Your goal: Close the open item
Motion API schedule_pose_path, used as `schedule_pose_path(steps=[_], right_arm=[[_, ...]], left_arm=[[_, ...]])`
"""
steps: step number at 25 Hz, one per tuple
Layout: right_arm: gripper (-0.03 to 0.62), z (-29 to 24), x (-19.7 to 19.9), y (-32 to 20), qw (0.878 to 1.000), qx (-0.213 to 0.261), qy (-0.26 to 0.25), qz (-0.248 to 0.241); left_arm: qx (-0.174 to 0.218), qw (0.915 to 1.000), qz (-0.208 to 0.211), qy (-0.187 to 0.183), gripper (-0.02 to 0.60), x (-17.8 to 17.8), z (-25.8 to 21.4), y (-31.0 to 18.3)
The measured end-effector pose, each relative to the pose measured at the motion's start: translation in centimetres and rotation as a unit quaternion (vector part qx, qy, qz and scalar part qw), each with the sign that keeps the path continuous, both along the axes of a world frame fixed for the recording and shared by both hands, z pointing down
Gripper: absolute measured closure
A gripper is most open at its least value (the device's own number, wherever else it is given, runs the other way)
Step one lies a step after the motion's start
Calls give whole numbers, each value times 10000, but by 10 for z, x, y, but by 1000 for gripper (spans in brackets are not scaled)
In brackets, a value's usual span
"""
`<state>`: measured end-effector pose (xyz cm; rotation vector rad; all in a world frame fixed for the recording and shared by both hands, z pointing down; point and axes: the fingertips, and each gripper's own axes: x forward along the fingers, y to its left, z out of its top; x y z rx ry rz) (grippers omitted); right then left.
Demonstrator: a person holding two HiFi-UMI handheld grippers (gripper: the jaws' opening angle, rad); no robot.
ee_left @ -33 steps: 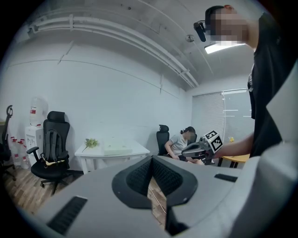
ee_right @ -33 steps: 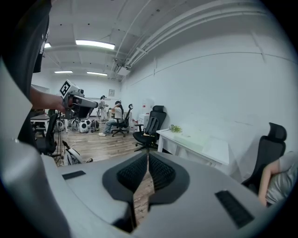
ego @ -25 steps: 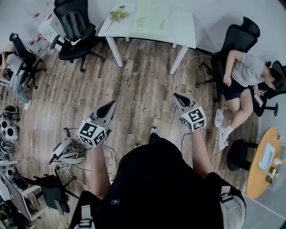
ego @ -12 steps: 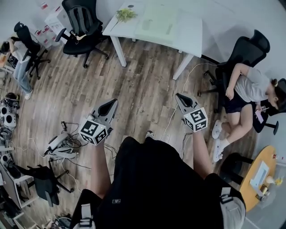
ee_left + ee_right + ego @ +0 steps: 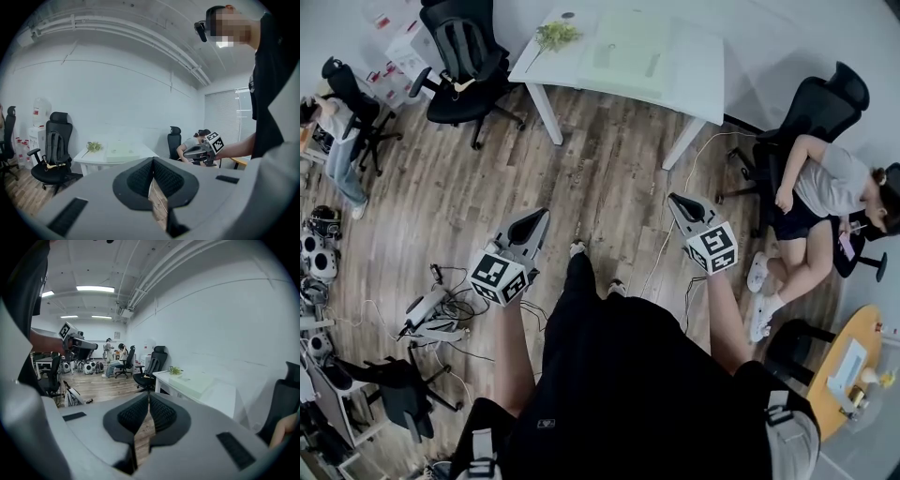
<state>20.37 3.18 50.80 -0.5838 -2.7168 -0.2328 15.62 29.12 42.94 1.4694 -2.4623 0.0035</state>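
No open item can be told apart in these views. A white table (image 5: 698, 56) stands ahead, bearing a pale green mat (image 5: 628, 42) and a small plant (image 5: 551, 34). Both grippers hover at waist height over the wooden floor, well short of the table. My left gripper (image 5: 534, 217) has its jaws shut with nothing between them, and in its own view (image 5: 152, 161) it points at the table (image 5: 93, 159). My right gripper (image 5: 675, 200) is shut and empty too (image 5: 148, 397), with the table (image 5: 220, 392) ahead to its right.
A black office chair (image 5: 464, 56) stands left of the table. A person sits on another chair (image 5: 825, 178) at the right. Cables and gear (image 5: 431, 314) lie on the floor at the left. A white cable (image 5: 661, 248) runs across the floor. A round orange table (image 5: 853, 352) is at the far right.
The person has stepped forward, one leg now swinging ahead between the grippers. Both grippers keep their pose and stay shut.
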Motion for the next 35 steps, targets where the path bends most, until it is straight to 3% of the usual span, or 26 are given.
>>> schedule_pose_path(steps=[22, 27, 35], right_arm=[[586, 5, -155, -36, 9952, 156, 151, 957], [586, 5, -183, -42, 9932, 166, 127, 1141], [586, 13, -210, -61, 9939, 194, 213, 1069]], left_arm=[[39, 9945, 1046, 77, 575, -214, 9, -55], [24, 9925, 1224, 77, 575, -248, 11, -63], [17, 9933, 1147, 171, 575, -280, 21, -84]])
